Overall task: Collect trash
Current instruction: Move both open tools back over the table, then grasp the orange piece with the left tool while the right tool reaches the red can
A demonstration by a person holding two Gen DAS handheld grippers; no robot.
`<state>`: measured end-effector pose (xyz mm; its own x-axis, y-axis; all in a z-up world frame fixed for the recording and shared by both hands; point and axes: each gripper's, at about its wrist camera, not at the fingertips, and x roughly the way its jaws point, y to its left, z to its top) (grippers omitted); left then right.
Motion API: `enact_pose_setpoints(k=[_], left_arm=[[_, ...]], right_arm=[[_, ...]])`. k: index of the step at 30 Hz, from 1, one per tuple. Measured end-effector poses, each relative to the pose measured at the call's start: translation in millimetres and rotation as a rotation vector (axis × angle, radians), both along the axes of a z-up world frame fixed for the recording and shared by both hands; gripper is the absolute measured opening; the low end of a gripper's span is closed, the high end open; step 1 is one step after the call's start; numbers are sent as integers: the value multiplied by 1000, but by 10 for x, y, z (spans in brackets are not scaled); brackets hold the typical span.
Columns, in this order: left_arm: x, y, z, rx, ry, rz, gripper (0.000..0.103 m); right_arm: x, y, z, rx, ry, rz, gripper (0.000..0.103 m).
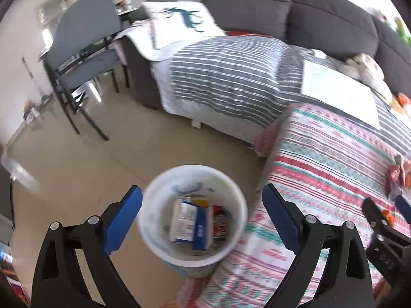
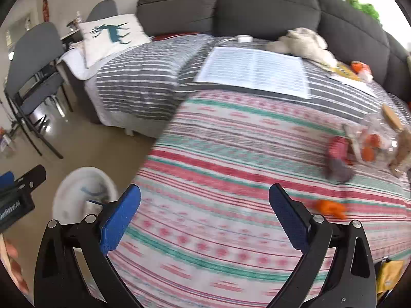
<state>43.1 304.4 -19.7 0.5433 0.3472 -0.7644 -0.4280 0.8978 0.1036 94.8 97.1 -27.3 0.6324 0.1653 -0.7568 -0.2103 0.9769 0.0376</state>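
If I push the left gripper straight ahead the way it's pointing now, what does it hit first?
Most likely the white trash bucket: it sits between the open fingers of the left gripper, mouth up, with wrappers already inside. Depth is unclear, so it may enter the opening rather than strike the rim.
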Motion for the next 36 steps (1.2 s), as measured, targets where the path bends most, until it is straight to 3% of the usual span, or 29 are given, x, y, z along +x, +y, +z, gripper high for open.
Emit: enact_pose_setpoints(k=[11, 16, 20, 22, 27, 29, 32, 36], left_arm=[[436, -1144, -286, -25, 65, -205, 92], [593, -1675, -552, -121, 150, -339, 92], [695, -2070, -725, -196, 196, -430, 92], [733, -2297, -765, -193, 189, -478, 92], [913, -2872, -874, -122, 210, -598, 92], [960, -3104, -887, -56, 199, -680, 92], [915, -3453, -920, 137, 190, -844, 92], [869, -3766, -1045, 277, 247, -1044, 92]], right_arm=[[-183, -1595, 124, -32, -33, -184, 96], [-214, -2385, 108, -28, -94, -356, 96], [-100, -2863, 119, 59, -52, -440, 96], [-86, -3053, 199, 122, -61, -472, 96], [-63, -3304, 256, 208, -51, -499, 96], [-32, -3363, 227, 252, -26, -498, 96], [-21, -3526, 232, 333, -7, -510, 96], [-25, -3695, 242, 352, -16, -556, 96]])
